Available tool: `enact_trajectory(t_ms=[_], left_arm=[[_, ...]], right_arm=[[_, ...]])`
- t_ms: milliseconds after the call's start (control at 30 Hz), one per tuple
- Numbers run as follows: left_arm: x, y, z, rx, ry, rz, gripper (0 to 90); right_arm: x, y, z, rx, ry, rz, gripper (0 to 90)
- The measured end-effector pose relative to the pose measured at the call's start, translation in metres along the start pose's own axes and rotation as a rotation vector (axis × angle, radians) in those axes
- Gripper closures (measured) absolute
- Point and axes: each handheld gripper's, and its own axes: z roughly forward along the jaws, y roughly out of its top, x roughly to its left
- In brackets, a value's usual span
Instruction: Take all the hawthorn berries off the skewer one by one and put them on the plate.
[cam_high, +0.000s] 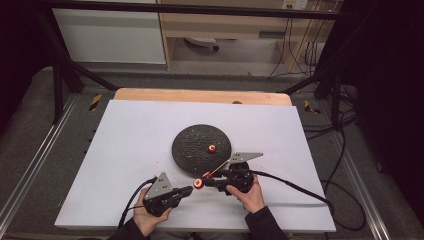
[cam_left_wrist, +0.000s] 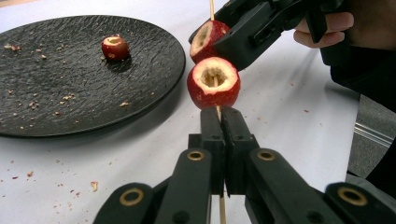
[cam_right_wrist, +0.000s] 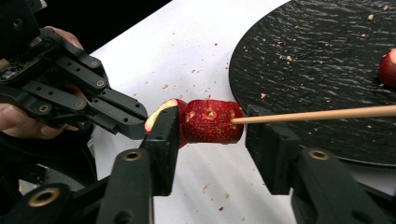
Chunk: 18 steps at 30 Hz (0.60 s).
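On the left of the high view, the left gripper (cam_high: 189, 190) lies low over the white table (cam_high: 125, 150), held in the person's left hand (cam_high: 145, 216). Its jaws are pressed tight together on the near end of a thin wooden skewer (cam_left_wrist: 217, 112), which the left gripper view shows running out between them. Two red fruits are threaded on that skewer. The first fruit (cam_left_wrist: 214, 82) sits just past the left jaw tips, its hollowed cut end facing the camera. The second fruit (cam_right_wrist: 212, 121) is right behind it.

The right gripper (cam_right_wrist: 210, 135) has its jaws set narrow on either side of this second fruit; the left jaw lies against one end, while the right jaw stands just off the other, where the skewer comes out. No earlier picture is given to compare. The right hand (cam_high: 250, 192) holds it just beside the left one.

Farther right and beyond, a round black plate (cam_high: 192, 145) lies on the table with a third fruit (cam_high: 212, 148) and crumbs on it.

No readable writing or brand shows anywhere.
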Motion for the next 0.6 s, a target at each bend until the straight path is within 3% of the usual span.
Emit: enact_trajectory(t_ms=[333,600], left_arm=[[0.000,0.000,0.000,-0.006,-0.003,0.000,88.2],[0.000,0.000,-0.001,-0.009,-0.005,0.002,88.2]], right_arm=[[-0.001,0.000,-0.002,-0.009,0.013,0.024,60.8],[-0.005,0.002,-0.013,-0.047,-0.008,0.041,60.9]])
